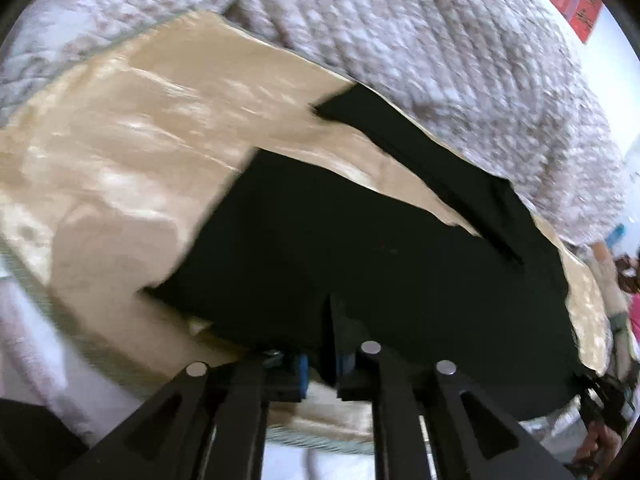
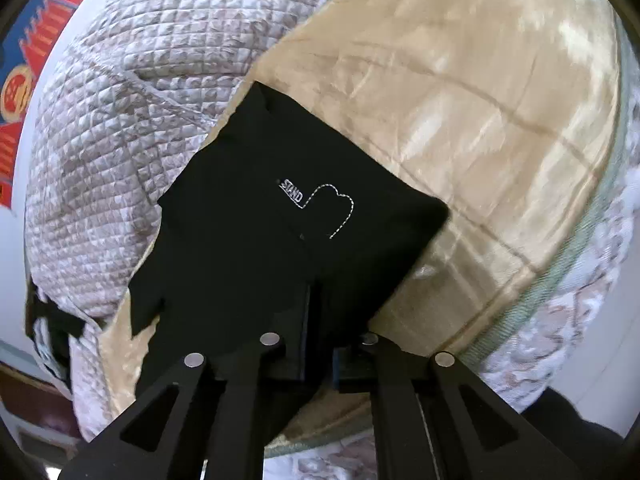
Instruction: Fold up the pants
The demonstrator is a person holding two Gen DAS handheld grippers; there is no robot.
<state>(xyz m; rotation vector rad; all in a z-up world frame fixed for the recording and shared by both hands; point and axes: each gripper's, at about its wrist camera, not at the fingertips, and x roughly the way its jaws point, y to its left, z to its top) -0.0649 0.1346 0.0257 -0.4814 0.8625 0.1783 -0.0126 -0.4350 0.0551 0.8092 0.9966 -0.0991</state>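
Note:
Black pants (image 1: 360,240) lie partly lifted over a shiny beige cloth (image 1: 140,140) in the left wrist view. My left gripper (image 1: 329,344) is shut on the near edge of the pants, with a fold of black fabric pinched between its jaws. In the right wrist view the same black pants (image 2: 260,260) show a white stitched "STAND" mark. My right gripper (image 2: 320,332) is shut on their near edge too, and the fabric hangs up from the beige cloth (image 2: 460,80) to the jaws. One pant leg (image 1: 420,148) stretches away toward the quilt.
A pale quilted cover (image 1: 400,40) is bunched behind the beige cloth, and appears again at the left (image 2: 120,120). A red poster (image 2: 40,40) hangs on the white wall. A hand (image 1: 600,444) shows at the lower right edge.

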